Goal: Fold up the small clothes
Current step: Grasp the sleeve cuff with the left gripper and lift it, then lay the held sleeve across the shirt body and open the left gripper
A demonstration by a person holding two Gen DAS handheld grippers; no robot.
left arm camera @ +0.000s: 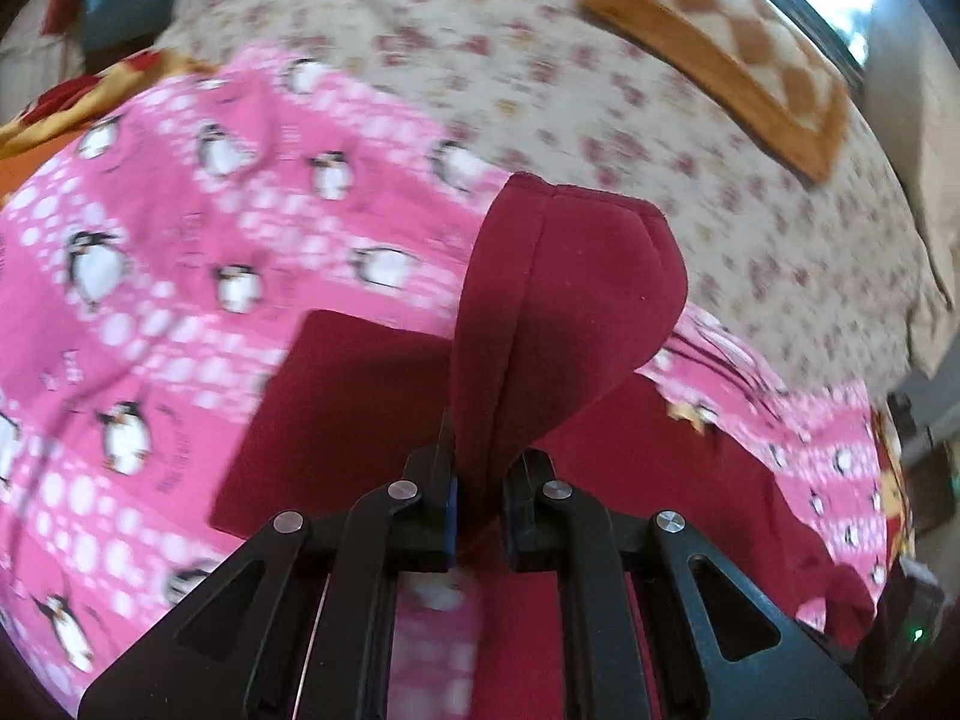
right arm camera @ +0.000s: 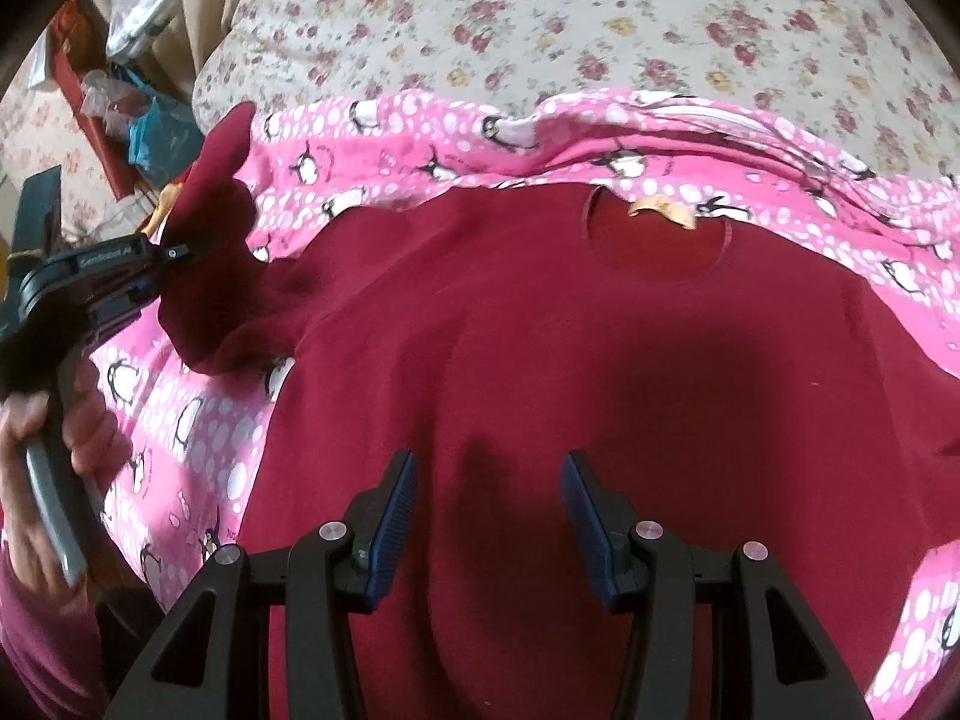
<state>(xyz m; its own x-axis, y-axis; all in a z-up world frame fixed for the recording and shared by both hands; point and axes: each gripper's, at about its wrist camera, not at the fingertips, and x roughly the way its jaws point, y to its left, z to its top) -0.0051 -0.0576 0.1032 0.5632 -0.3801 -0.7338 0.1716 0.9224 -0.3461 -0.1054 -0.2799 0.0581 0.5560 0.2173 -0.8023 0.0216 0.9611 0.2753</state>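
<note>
Here the dark red shirt (right arm camera: 510, 360) lies spread on a pink penguin blanket (right arm camera: 198, 414) near the bed's edge, its sleeve (left arm camera: 558, 300) raised, clenched in the left tongs (left arm camera: 480, 498); right tongs (right arm camera: 489, 516) hover released above it.

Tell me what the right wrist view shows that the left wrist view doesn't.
Right wrist only: the shirt's round neckline, a hand holding the left gripper, and the right gripper open above the shirt body.
Left wrist only: a checkered orange cushion.
Both: the maroon shirt, its sleeve pinched by the left gripper, and the pink penguin blanket.
</note>
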